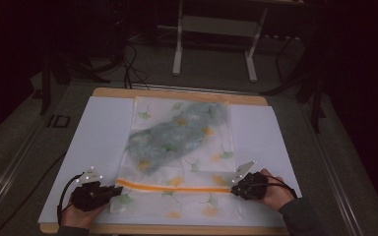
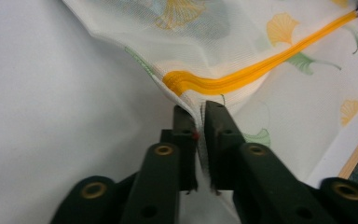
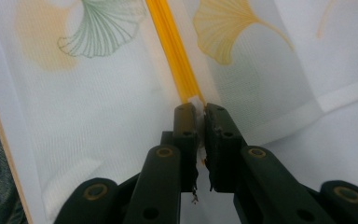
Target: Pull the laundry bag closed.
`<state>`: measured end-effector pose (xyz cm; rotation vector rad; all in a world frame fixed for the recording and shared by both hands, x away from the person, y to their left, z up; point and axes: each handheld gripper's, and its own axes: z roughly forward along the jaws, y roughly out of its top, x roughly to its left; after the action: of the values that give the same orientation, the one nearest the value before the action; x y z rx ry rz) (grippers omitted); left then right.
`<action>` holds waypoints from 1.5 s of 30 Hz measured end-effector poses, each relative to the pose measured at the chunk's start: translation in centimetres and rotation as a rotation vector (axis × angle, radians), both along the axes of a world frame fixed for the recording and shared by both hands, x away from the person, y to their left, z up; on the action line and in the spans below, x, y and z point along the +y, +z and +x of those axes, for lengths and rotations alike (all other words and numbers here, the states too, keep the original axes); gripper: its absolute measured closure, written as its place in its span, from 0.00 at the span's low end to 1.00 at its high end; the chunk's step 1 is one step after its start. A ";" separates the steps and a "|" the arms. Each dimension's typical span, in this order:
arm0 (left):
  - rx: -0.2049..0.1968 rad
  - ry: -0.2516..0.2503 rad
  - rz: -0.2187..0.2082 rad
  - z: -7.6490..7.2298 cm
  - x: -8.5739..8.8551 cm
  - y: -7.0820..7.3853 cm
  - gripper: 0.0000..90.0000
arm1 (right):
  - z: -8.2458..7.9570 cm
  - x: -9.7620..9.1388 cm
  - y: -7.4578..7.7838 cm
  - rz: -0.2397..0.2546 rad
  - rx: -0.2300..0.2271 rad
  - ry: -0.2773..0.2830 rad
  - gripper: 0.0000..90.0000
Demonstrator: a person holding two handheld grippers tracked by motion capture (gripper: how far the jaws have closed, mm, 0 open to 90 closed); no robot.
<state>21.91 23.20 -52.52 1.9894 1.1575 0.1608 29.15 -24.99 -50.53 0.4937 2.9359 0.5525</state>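
We have the left gripper (image 2: 198,112) nipped narrow on a fold of the white mesh laundry bag printed with yellow and green ginkgo leaves (image 2: 307,70), the fabric caught between its black fingers (image 2: 183,122) just short of the closed end of the orange zipper (image 2: 242,74). We pinch there, we judge, to anchor that end, so the zip has something to pull against. The mesh puckers up from the pads, which suggests we are holding it taut.

Our right gripper (image 3: 198,109) is also nearly closed, its fingers (image 3: 219,126) clamped on the small white tab at the far end of the same zipper (image 3: 175,51), where the slider seems to sit. The zip runs straight away from these fingertips across the bag.

In the high view the two grippers, left (image 1: 109,191) and right (image 1: 236,187), sit at opposite ends of the orange line (image 1: 172,187). Beyond them, inside the bag (image 1: 182,142), lies a crumpled grey-blue garment (image 1: 177,135). The bag rests flat on a white sheet (image 1: 93,137) covering the wooden table (image 1: 177,93)
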 end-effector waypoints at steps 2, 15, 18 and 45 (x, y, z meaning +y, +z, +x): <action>-0.005 0.006 -0.002 -0.1 0.1 0.0 0.87 | -0.1 -0.1 -0.1 0.025 0.005 -0.001 0.86; -0.052 0.087 -0.033 -0.7 2.0 0.5 0.78 | 0.1 -1.3 -0.5 0.162 -0.036 -0.113 0.66; -0.052 0.102 -0.034 -0.7 2.3 0.4 0.78 | 0.1 -1.5 -0.6 0.174 -0.042 -0.135 0.64; -0.161 0.379 0.143 1.1 3.6 -0.9 0.65 | 0.0 -6.8 -2.0 0.410 -0.242 -0.674 0.60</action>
<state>23.00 26.76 -53.39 1.8193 1.4379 0.6018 29.13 -31.77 -52.55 1.2796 2.2182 1.0104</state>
